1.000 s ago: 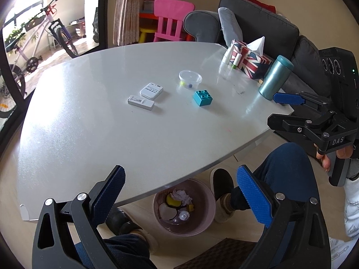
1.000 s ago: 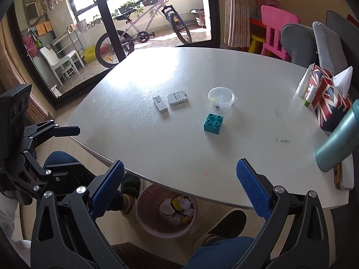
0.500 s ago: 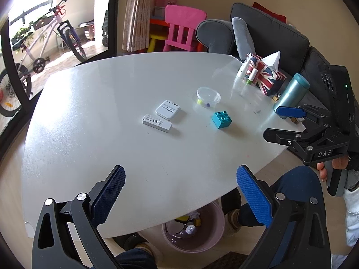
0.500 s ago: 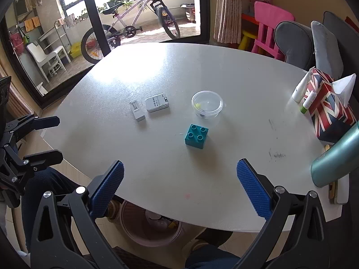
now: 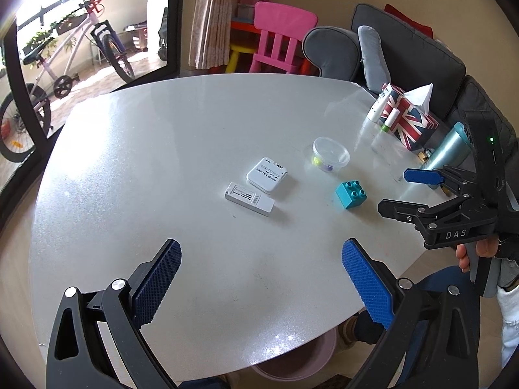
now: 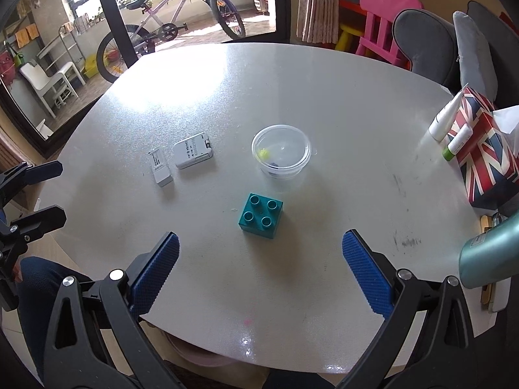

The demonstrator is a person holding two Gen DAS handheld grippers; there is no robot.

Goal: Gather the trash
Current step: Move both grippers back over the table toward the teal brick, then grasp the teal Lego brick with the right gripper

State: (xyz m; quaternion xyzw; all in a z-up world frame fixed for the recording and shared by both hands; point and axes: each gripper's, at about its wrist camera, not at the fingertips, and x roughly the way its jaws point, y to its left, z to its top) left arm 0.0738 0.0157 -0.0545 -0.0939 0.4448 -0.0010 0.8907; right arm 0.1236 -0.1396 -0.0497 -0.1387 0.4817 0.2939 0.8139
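Where tongs gape: two white cards [image 6: 160,167].

on the table [image 6: 324,90]: one teal building block [image 6: 260,216], one clear lidded tub [image 6: 281,151], two white devices [image 6: 193,154], one union-jack tissue box [image 6: 483,155], two small tubes [image 6: 443,120], one teal flask [image 6: 489,256].

Two wrist views from above the near edge, probably tilted down, sharing table [image 5: 181,149] [image 6: 340,103].

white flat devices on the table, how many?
2, side by side left of the clear tub: narrow white cassette and wider white case. No others in view.
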